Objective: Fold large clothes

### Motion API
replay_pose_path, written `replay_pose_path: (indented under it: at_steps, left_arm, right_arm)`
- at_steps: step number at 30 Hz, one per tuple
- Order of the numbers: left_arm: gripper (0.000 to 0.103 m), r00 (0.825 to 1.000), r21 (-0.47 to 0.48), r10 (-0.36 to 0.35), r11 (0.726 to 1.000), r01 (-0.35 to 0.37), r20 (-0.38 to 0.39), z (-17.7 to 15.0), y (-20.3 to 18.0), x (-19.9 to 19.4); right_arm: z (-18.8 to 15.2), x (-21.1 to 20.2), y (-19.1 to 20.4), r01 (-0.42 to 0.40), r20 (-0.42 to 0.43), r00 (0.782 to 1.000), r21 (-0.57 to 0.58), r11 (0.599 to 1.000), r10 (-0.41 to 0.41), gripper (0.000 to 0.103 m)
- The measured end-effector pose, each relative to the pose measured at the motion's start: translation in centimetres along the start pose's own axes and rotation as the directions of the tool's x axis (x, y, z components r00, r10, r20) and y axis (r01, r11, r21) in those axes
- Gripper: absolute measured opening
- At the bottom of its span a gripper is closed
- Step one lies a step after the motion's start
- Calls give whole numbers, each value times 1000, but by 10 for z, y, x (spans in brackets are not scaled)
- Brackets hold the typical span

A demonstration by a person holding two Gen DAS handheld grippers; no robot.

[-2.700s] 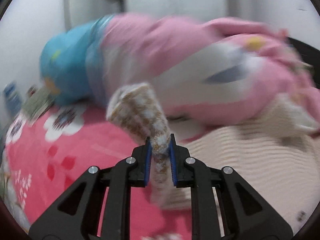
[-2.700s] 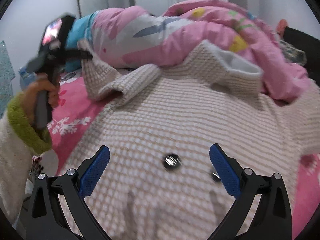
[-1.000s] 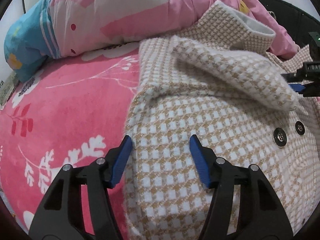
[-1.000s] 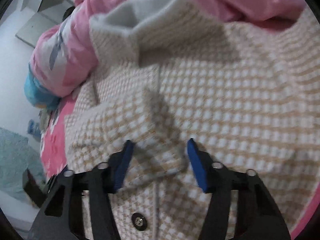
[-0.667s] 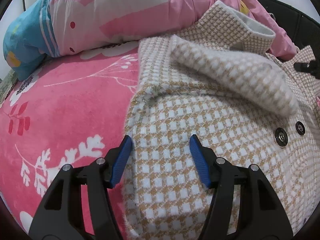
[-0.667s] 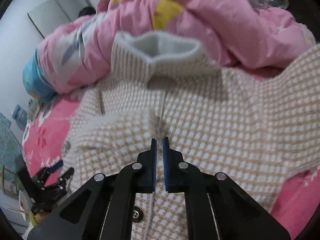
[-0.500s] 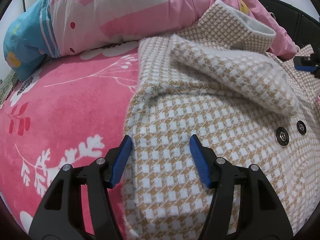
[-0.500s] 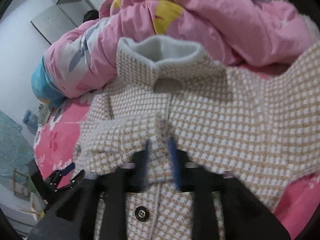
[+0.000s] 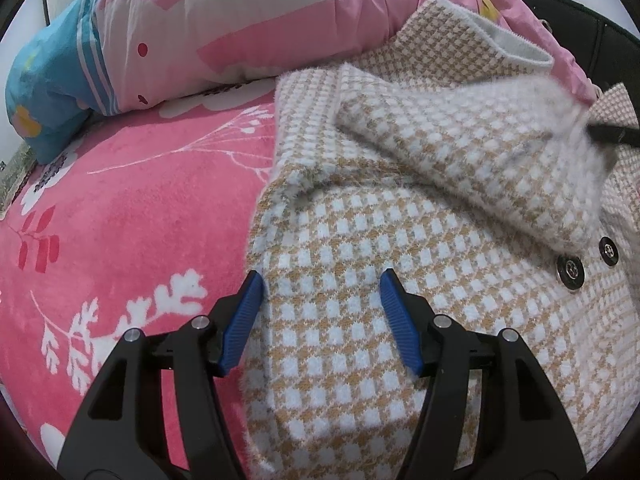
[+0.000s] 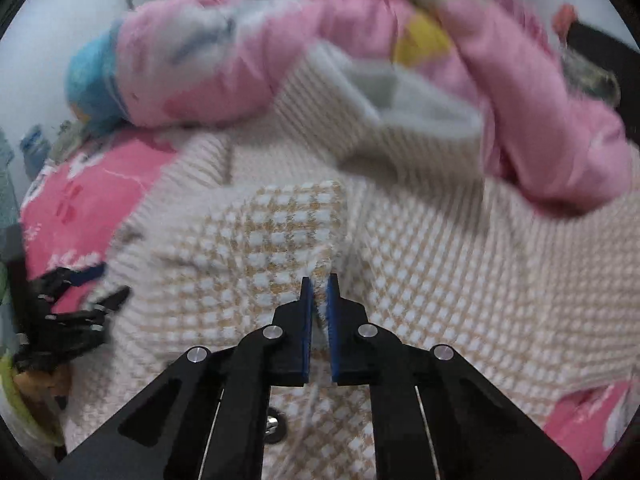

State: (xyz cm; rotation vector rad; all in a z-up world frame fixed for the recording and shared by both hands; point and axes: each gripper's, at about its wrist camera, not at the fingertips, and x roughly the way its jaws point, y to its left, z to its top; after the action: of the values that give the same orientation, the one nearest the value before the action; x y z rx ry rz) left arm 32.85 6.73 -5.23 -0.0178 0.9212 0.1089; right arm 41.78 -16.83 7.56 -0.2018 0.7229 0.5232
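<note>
A beige-and-white houndstooth coat (image 9: 360,280) lies spread on a pink bed, collar (image 9: 472,32) toward the far side, dark buttons (image 9: 570,270) at the right. Its left sleeve (image 9: 460,152) is folded across the chest. My left gripper (image 9: 320,304) is open, its jaws straddling the coat's left side edge. My right gripper (image 10: 319,308) is shut on the sleeve's cuff (image 10: 288,240) and holds it over the coat's front; its black tip shows in the left wrist view (image 9: 612,134).
A pink floral bedsheet (image 9: 120,220) lies to the left of the coat. A rolled pink, white and blue quilt (image 9: 180,32) lies along the far side behind the collar. A dark headboard edge (image 9: 600,40) is at the far right.
My right gripper closed on the sleeve cuff and has lifted and pulled it across the coat. My left gripper let go of the sleeve earlier and rests open at the coat's side.
</note>
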Motion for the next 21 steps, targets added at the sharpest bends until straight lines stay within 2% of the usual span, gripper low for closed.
replay_pose_path:
  at_steps: [4,7,8,10,13,15,18,21]
  left_arm:
    - [58,1000,-3,-17,1000,17,-5,4,3,-3]
    - [58,999,-18,-43,999,43,9,13,10,-9]
    - [58,999,-18,-28,999,28,15,18,12,-10]
    - [58,1000,-20,10,1000,-10,11,30,15,-7]
    - [58,995,1,87,996,-87,-40,44,17,12]
    - [60,992,16,106,994,-105,-63,50,19,25]
    - [60,992,14,119,993,-118,-53,56,21,31]
    - [60,992,12,123,992,-122,-40,61,22,33]
  right_arm:
    - [14,-39,-37,-55,102,994,125,991,42,6]
    - [13,-51,-85,-78,152,988,280,957,36,6]
    - [7,-48,-107,-92,153,987,355,930,39,6]
    - [-8,-34,-144,-114,127,990,468,876,61,6]
    - [-31,-1,-171,-107,48,994,541,834,96,6]
    - [-41,18,-177,-106,17,993,563,820,116,6]
    - [-51,32,-183,-118,-5,989,585,803,149,6]
    - [-53,40,-182,-122,-23,986,576,809,165,12]
